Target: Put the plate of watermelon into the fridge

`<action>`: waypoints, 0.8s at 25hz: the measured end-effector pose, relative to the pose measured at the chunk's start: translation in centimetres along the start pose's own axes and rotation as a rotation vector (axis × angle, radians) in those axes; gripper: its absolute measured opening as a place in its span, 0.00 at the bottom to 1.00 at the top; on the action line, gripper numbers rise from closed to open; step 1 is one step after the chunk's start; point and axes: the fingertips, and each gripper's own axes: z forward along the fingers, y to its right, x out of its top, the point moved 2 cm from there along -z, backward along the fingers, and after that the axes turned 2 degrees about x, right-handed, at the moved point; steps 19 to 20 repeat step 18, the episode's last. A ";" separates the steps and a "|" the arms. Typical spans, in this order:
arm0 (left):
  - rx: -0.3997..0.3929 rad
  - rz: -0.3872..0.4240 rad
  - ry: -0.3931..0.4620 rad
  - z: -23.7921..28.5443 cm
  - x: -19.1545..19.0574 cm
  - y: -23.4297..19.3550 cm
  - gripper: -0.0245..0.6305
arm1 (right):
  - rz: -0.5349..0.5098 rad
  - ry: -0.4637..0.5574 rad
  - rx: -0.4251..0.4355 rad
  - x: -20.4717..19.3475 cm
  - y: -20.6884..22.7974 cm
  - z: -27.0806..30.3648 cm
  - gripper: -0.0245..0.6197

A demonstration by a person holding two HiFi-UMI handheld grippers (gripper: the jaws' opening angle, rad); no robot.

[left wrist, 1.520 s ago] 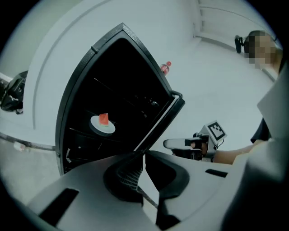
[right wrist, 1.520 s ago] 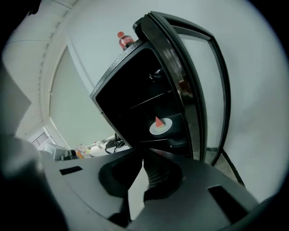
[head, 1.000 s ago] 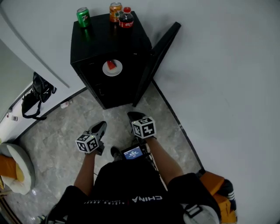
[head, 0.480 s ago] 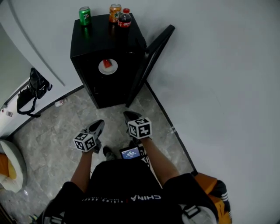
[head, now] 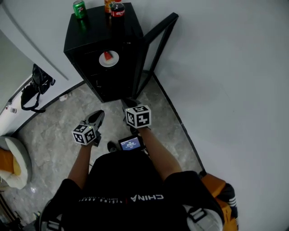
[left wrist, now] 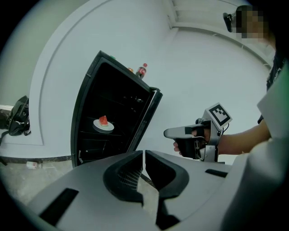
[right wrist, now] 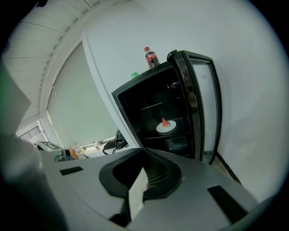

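Note:
A white plate with a red watermelon wedge (head: 108, 58) rests on a shelf inside the black fridge (head: 86, 36); the plate (left wrist: 103, 125) (right wrist: 165, 126) shows in both gripper views. The fridge door (head: 160, 38) stands wide open to the right. My left gripper (head: 96, 118) is held low over the floor in front of the fridge, well short of it, shut and empty (left wrist: 143, 155). My right gripper (head: 128, 104) is beside it, a little nearer the fridge base, also shut and empty (right wrist: 143, 153). The left gripper view shows the right gripper (left wrist: 194, 135) from the side in a hand.
A green can (head: 79, 9), an orange can (head: 108, 4) and a cola bottle (head: 118, 9) stand on the fridge top. A black bag (head: 38, 88) hangs at the left wall. A white wall runs along the right. A round cushioned seat (head: 13, 167) is at lower left.
The view has shifted so that the fridge sits higher and further left. Both grippers have drifted slightly nearer the fridge base, still shut. The plate has stayed on its shelf.

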 end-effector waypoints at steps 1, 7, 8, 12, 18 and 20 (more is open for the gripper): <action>0.003 -0.003 -0.010 0.1 -0.2 0.0 0.08 | 0.013 -0.009 0.001 -0.4 0.3 0.0 0.06; 0.019 -0.022 -0.032 0.6 -1.0 -0.1 0.08 | 0.039 -0.030 0.019 -0.7 1.4 0.1 0.06; 0.023 -0.023 -0.029 0.7 -0.9 -0.2 0.08 | 0.033 -0.029 0.022 -0.5 1.5 0.1 0.06; 0.021 -0.015 -0.034 1.0 -0.7 0.1 0.08 | 0.022 -0.025 0.027 0.4 1.5 -0.2 0.06; 0.020 -0.019 -0.033 1.5 -0.7 0.2 0.08 | 0.026 -0.037 0.028 0.2 2.0 -0.6 0.06; 0.020 -0.019 -0.033 1.5 -0.7 0.2 0.08 | 0.026 -0.037 0.028 0.2 2.0 -0.6 0.06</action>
